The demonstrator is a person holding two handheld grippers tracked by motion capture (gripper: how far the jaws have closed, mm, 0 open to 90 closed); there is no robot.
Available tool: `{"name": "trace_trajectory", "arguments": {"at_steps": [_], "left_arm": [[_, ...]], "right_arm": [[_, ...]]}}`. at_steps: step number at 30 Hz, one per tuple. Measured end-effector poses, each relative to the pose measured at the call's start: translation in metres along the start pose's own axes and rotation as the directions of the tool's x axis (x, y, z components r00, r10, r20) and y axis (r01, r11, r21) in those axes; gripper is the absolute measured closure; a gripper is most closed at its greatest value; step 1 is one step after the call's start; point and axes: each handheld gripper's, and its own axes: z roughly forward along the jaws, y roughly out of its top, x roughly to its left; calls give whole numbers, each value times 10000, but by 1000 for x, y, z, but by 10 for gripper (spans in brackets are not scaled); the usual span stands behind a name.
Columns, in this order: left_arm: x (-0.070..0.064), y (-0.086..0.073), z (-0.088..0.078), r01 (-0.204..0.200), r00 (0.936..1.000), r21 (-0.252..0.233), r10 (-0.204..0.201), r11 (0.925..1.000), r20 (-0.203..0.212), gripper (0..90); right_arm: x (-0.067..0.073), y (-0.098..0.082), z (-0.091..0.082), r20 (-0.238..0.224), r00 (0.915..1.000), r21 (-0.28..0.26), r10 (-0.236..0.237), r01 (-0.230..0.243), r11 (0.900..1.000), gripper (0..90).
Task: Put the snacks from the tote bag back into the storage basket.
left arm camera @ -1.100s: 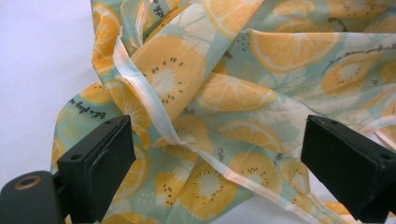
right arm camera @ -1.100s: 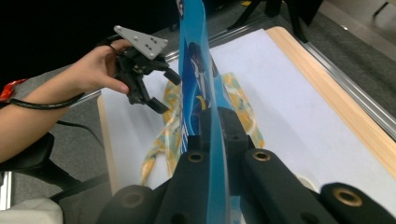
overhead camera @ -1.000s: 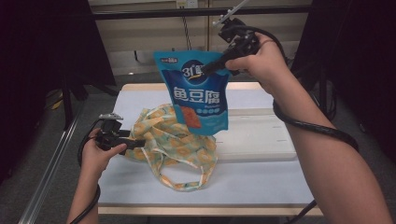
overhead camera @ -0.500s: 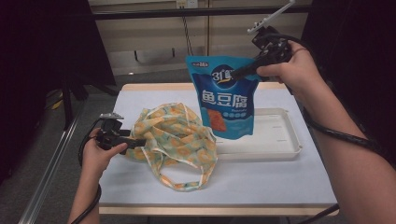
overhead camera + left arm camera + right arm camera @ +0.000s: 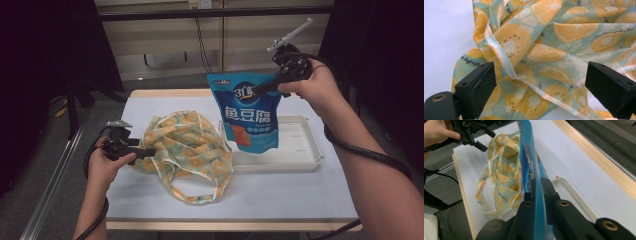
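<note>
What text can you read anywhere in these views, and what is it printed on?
"鱼豆腐": large white characters on the front of the blue snack pouch held by the right gripper.
"3" with a further mark beside it: pouch logo, partly covered by the gripper.
Small line at the pouch's top left corner: too small to read.
Cursive script on the fruit-print bag: too blurred to read.

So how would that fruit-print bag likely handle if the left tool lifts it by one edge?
Probably floppy: the fruit-print bag lies crumpled in folds, handles sprawled loose. Likely light and thin; it should drape and sag rather than hold shape.
</note>
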Motion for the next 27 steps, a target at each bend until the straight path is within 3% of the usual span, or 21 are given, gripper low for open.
{"name": "trace_trajectory", "arguments": {"at_steps": [6, 14, 17, 21, 24, 27], "left_arm": [[0, 0, 1, 5, 10000, 106, -6, 9999, 58, 97], [0, 0, 0, -11, 10000, 72, 11, 10000, 34, 99], [-1, 0, 1, -41, 10000, 54, 41, 10000, -63, 99], [-1, 0, 1, -50, 10000, 76, 50, 10000, -61, 99], [-2, 1, 2, -48, 10000, 82, 48, 10000, -4, 99], [-3, 2, 2, -102, 9999, 149, 102, 9998, -9, 99]], "right_arm": [[-3, -12, 19, -311, 9994, -150, -163, 158, 9998, 900], [-10, -33, 42, -376, 9978, 10, -543, 544, 9985, 900], [-15, -41, 44, -383, 9974, -288, -602, 592, 9978, 900], [-21, -52, 44, -348, 9979, -222, -541, 533, 9983, 899], [-23, -60, 39, -156, 9997, -286, -209, 204, 9994, 838], [-21, -66, 34, 313, 9995, -230, 44, -37, 9997, 636]]}}
